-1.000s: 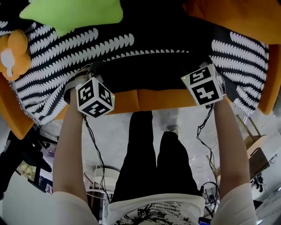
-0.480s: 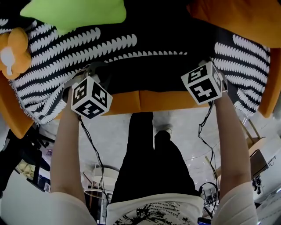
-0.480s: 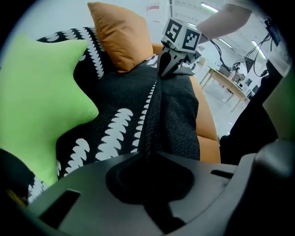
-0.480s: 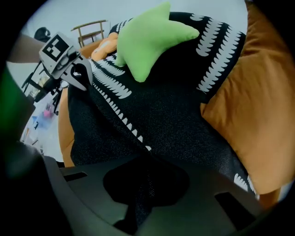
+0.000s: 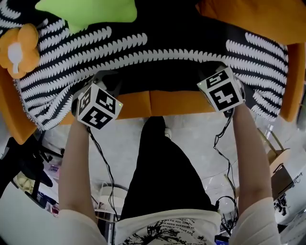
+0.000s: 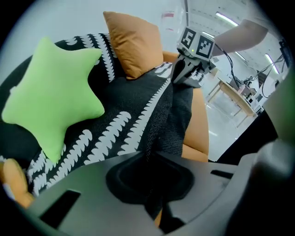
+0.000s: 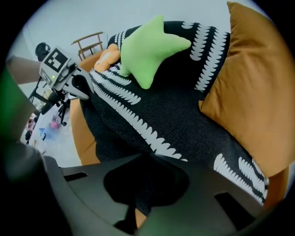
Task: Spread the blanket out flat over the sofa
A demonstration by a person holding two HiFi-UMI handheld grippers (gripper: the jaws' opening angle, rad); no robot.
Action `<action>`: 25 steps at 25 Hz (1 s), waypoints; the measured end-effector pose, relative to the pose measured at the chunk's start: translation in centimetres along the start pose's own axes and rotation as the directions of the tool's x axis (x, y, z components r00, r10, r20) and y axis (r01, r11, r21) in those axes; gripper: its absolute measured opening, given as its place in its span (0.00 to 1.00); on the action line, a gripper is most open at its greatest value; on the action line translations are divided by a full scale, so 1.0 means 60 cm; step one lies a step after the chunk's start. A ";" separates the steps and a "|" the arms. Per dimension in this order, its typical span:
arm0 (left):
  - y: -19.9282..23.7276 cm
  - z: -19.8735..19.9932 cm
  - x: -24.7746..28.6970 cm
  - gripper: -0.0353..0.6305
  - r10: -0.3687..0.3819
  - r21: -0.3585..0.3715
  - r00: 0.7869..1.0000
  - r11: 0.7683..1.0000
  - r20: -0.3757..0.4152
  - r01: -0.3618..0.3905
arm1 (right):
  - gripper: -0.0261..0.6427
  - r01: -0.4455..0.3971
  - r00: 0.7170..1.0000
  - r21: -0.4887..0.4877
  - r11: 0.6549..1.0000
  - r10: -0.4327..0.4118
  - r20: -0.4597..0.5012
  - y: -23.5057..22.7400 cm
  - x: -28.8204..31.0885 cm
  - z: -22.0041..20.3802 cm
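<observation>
A black blanket [image 5: 162, 48] with white leaf stripes lies over the orange sofa [image 5: 162, 103]. At the seat's front edge, both grippers hold its near hem. My left gripper [image 5: 106, 82] is shut on the hem: in the left gripper view the dark cloth [image 6: 159, 133] runs pinched into the jaws of my left gripper [image 6: 154, 184]. My right gripper [image 5: 214, 71] has just been closing and is shut on the hem too, with the cloth [image 7: 152, 115] pressed in the jaws of my right gripper [image 7: 140, 189]. Between the two grippers the hem hangs as a taut fold.
A green star pillow [image 5: 88, 12] and an orange flower toy [image 5: 16, 50] rest on the blanket at the back left. An orange cushion [image 5: 258, 19] leans at the back right. The person's legs [image 5: 160, 167] stand before the sofa. Cables and a wooden rack [image 5: 275, 153] are on the floor.
The right gripper has gone down onto the hem. The left gripper has rolled a little. The blanket's striped band has come nearer the seat's front edge.
</observation>
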State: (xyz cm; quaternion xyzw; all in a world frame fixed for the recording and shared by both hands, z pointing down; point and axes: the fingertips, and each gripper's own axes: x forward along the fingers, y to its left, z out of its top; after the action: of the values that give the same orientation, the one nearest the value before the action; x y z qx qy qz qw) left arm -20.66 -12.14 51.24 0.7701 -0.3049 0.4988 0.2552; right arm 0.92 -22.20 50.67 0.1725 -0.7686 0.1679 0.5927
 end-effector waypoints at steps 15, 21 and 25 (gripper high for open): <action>-0.199 -0.061 -0.083 0.10 0.110 -0.118 0.991 0.988 0.080 -0.100 | 0.08 -0.026 0.999 -0.028 0.999 0.027 0.040 0.131 -0.105 -0.130; -0.264 -0.094 -0.096 0.10 0.102 -0.132 0.992 0.987 0.079 -0.091 | 0.08 -0.077 0.996 -0.079 0.994 0.079 0.029 0.191 -0.127 -0.182; -0.294 -0.132 -0.097 0.10 0.119 -0.158 0.990 0.982 0.070 -0.107 | 0.08 -0.110 0.993 -0.083 0.991 0.112 0.029 0.226 -0.124 -0.208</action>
State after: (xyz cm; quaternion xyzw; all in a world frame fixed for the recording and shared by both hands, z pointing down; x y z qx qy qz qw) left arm -14.58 6.72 47.24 0.7486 -0.3957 0.4566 0.2728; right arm 7.07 -3.95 45.73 0.1080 -0.7930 0.1664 0.5760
